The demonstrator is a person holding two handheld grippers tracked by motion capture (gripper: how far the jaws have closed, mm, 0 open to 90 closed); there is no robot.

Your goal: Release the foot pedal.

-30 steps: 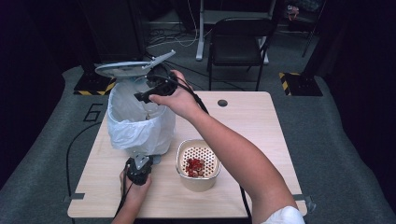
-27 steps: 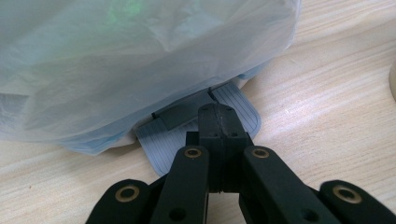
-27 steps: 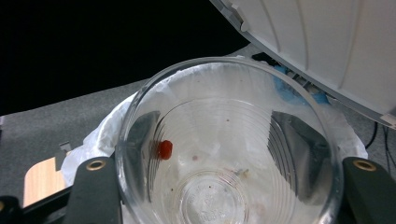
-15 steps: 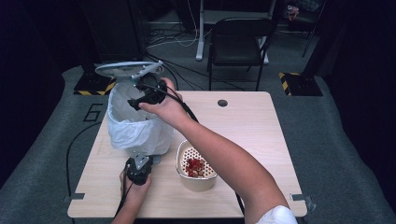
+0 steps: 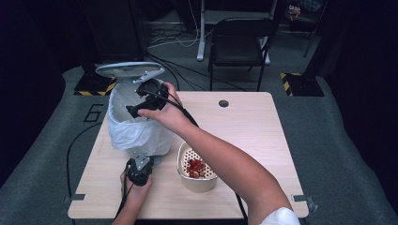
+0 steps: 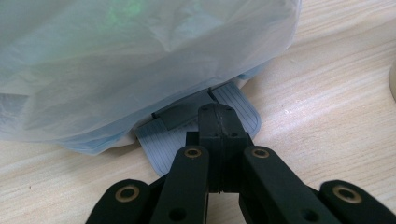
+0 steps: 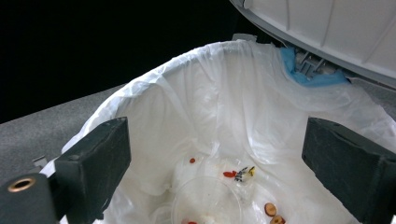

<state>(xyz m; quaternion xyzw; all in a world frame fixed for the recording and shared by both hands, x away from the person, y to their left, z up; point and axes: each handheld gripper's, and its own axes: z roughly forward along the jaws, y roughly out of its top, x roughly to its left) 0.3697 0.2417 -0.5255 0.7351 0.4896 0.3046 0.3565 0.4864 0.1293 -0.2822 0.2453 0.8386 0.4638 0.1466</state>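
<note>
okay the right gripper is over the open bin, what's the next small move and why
Probably draw the right gripper back toward the basket: its jaws are open and empty above the bin liner, scraps already lie inside, and the left gripper is pressing the pedal.

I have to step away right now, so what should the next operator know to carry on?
Left tool: shut, pressing the pedal of the pedal bin; lid is up.
Right tool: open, holding nothing, above the bin's mouth.
Inside the liner: a clear plastic cup and small food scraps.
Beige strainer basket with red bits sits on the table beside the bin.
Left: probably the basket's contents, then release the pedal.
</note>
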